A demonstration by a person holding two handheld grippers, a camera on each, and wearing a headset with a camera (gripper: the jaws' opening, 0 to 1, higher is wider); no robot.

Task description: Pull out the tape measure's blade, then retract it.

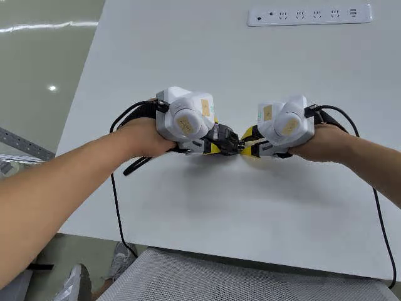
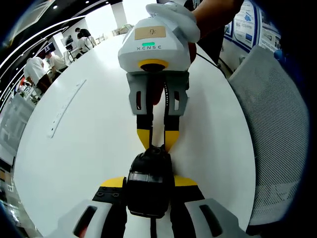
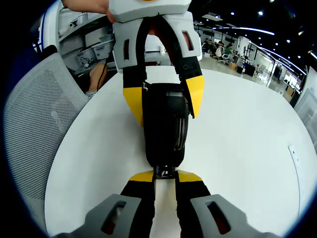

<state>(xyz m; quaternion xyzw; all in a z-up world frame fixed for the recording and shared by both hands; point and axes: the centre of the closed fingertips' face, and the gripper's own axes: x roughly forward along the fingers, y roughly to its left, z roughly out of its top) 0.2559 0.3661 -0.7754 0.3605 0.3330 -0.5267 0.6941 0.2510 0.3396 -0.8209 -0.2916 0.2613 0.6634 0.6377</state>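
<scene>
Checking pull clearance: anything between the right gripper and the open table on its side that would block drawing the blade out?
Nothing visible. The right gripper pinches the blade tip, the left gripper holds the tape measure, and the table beyond it looks bare. The power strip lies at the far edge, off that line.

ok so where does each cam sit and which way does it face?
Head view: headset, looking down at the table; both forearms show, holding left gripper and right gripper.
Left gripper view: on left gripper, facing right gripper; own jaws shut on tape measure.
Right gripper view: opposite way; own jaws pinch its tip.
Shared: tape measure, both grippers.
</scene>
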